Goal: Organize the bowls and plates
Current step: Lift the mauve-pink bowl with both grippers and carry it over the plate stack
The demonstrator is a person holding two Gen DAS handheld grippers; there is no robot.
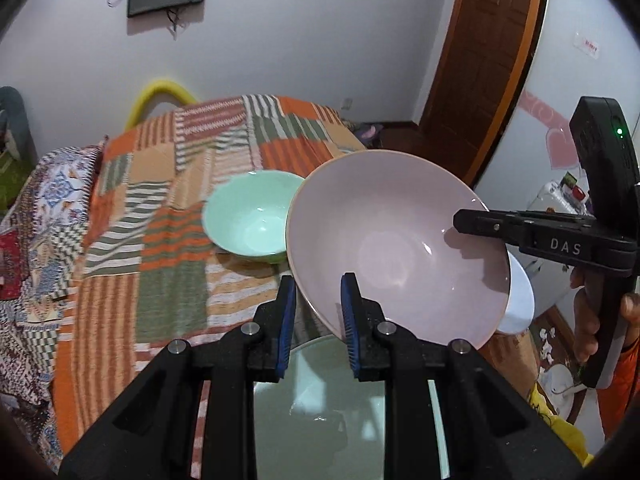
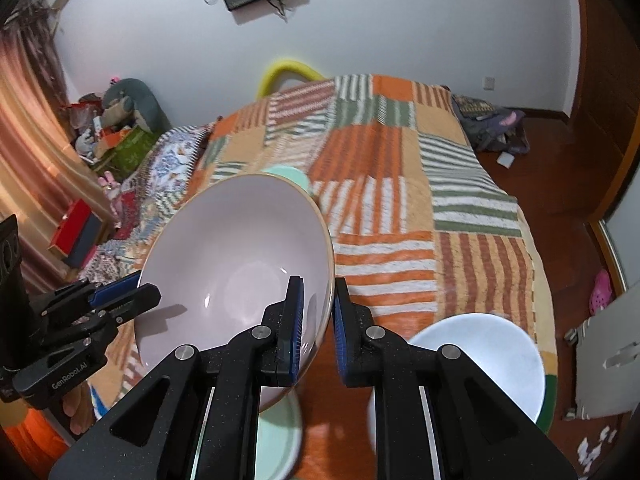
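A large pale pink bowl point(image 1: 396, 240) point(image 2: 236, 256) is held tilted above the striped bedspread. My left gripper point(image 1: 318, 316) has its jaws on either side of the bowl's near rim. My right gripper point(image 2: 319, 332) straddles the opposite rim, and it shows in the left wrist view point(image 1: 480, 220) on the rim's right side. A mint green bowl point(image 1: 250, 216) sits on the bed beyond the pink bowl; only its edge point(image 2: 290, 174) shows in the right wrist view. A green plate point(image 1: 344, 412) point(image 2: 278, 436) lies under the grippers. A white bowl point(image 2: 484, 364) point(image 1: 518, 300) sits at the right.
The bed with the orange, green and white striped cover point(image 2: 420, 200) fills the middle. A patterned quilt point(image 1: 36, 240) lies on its left. A wooden door point(image 1: 480, 52) stands at the back right. Toys and boxes point(image 2: 116, 132) crowd the left corner.
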